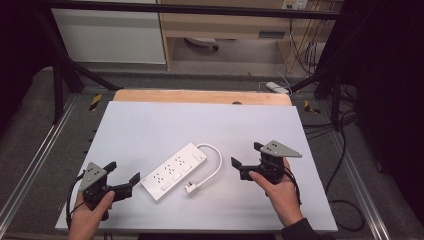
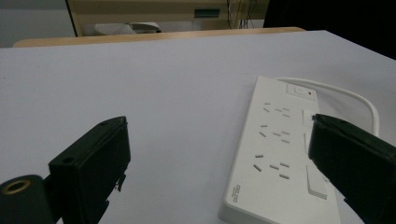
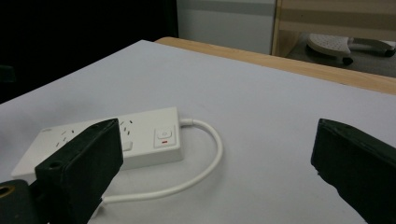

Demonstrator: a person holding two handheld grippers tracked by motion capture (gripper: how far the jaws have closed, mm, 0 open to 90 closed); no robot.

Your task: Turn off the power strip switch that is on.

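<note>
The left gripper point(image 1: 123, 176) is held in the person's left hand point(image 1: 90, 214) near the front left of the table. Its two black jaws are wide apart and hold nothing. It sits just beside the near end of a white power strip point(image 1: 173, 170), not touching it. In the left gripper view, the power strip point(image 2: 280, 154) lies ahead and to the right, partly behind the right jaw. The right gripper point(image 1: 246, 156) is held in the person's right hand point(image 1: 280, 192) on the other side of the strip. Its jaws are wide apart too, with nothing between them. The strip lies flat and slanted in the middle of the white table top point(image 1: 150, 125), between the two grippers. A white cord point(image 1: 216, 162) comes out of its far end and bends around in a loop to a white plug point(image 1: 191, 187), which lies on the table near the strip. In the right gripper view, the strip's switch point(image 3: 164, 136) has a small red mark.
</note>
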